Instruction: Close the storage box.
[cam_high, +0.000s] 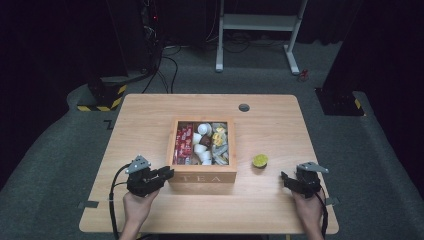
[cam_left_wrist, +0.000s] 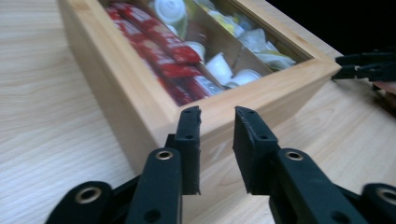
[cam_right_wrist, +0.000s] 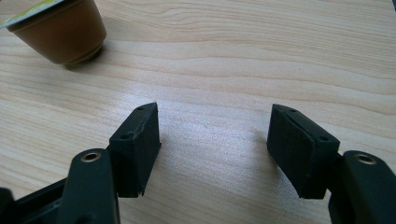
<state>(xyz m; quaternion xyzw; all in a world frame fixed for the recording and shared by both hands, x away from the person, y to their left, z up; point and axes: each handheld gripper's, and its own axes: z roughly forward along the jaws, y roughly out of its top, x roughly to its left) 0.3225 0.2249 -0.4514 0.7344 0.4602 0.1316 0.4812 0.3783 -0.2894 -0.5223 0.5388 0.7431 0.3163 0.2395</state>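
The left gripper (cam_high: 167, 173) sits at the tea box's (cam_high: 202, 178) front corner, fingers (cam_left_wrist: 189, 140) parted and grasping nothing. The right gripper (cam_high: 284, 178) rests on the counter (cam_high: 270, 210), fingers released, with the small cup (cam_high: 260, 160) ahead of them, likely awaiting pickup.

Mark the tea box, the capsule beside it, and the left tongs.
tea box (cam_high: 202, 178), high view, front wall.
capsule (cam_high: 260, 160), high view, yellow-green lid.
left tongs (cam_left_wrist: 217, 140), left gripper view, midway between fingertips.
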